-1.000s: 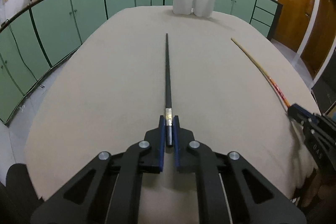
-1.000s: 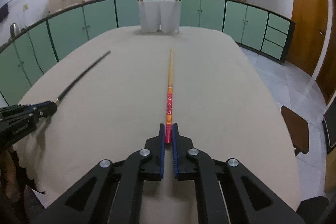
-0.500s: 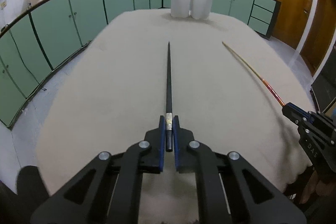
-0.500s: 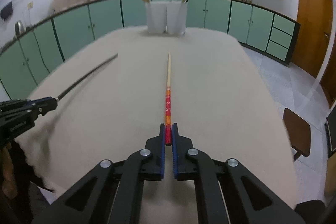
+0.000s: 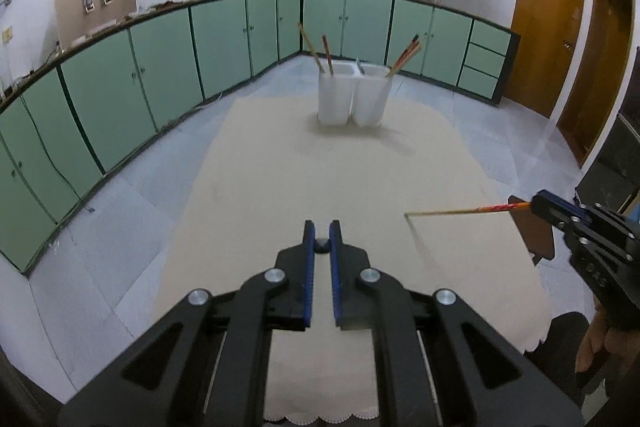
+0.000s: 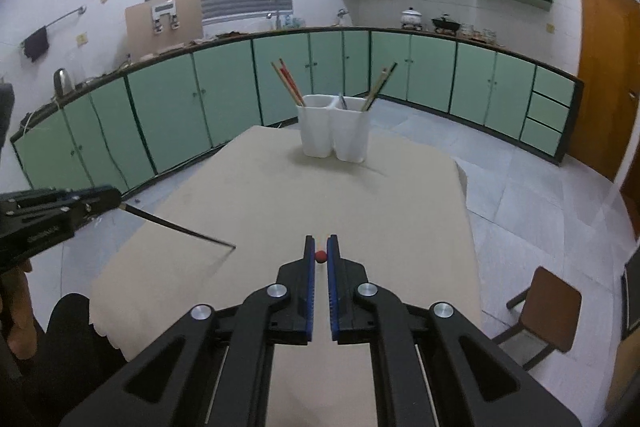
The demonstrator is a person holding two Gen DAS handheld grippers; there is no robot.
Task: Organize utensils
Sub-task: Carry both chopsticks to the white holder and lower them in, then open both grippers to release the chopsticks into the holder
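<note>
Left wrist view: our left gripper (image 5: 321, 233) fingers clamp a black chopstick (image 6: 180, 227) end-on above the worktop (image 5: 280, 167). Our right gripper (image 6: 321, 247), at 3 o'clock, pinches a red chopstick (image 5: 460, 211). White holders (image 5: 352, 99) stand at 12 o'clock.

Each camera sits just behind its own gripper, high over the near end of the table (image 5: 256, 187), and looks forward and steeply down its two fingers toward the far end. The left wrist view catches the right gripper (image 5: 538, 205) at its right edge; the right wrist view catches the left gripper (image 6: 114, 195) at its left edge. Both share the cloth-covered tabletop, the two white holders (image 6: 334, 131) and the green cabinets (image 5: 160, 67) behind.
</note>
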